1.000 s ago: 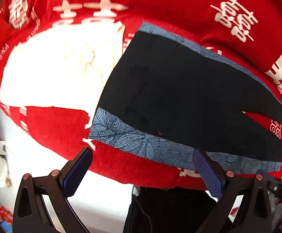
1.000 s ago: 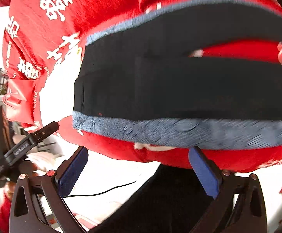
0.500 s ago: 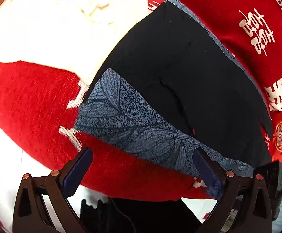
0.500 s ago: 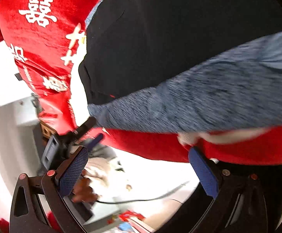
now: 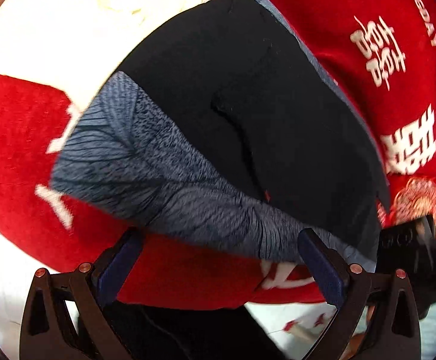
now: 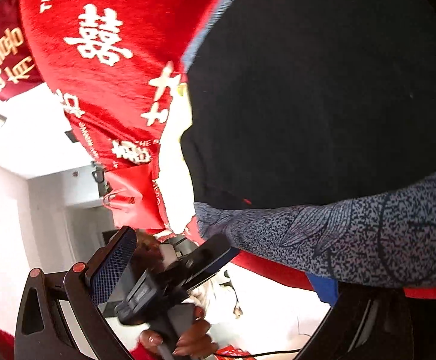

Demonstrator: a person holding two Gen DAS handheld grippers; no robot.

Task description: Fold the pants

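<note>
Nearest me, my left gripper (image 5: 218, 265) stood wide open with nothing between its fingers, just short of the near blue-grey patterned side panel (image 5: 169, 192) of the pants (image 5: 248, 102), and my right gripper (image 6: 218, 270) was open too, its right finger slipping under that same edge. I counted one pair of pants and two grippers. The pants lay flat and unfolded, I judged, on the red blanket (image 5: 16, 138), so every fold remained; farther left sat one white patch (image 5: 52, 33).

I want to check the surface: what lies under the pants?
The pants lie on a red cloth with white characters; a white patch shows beside them. What is directly beneath is covered.
</note>
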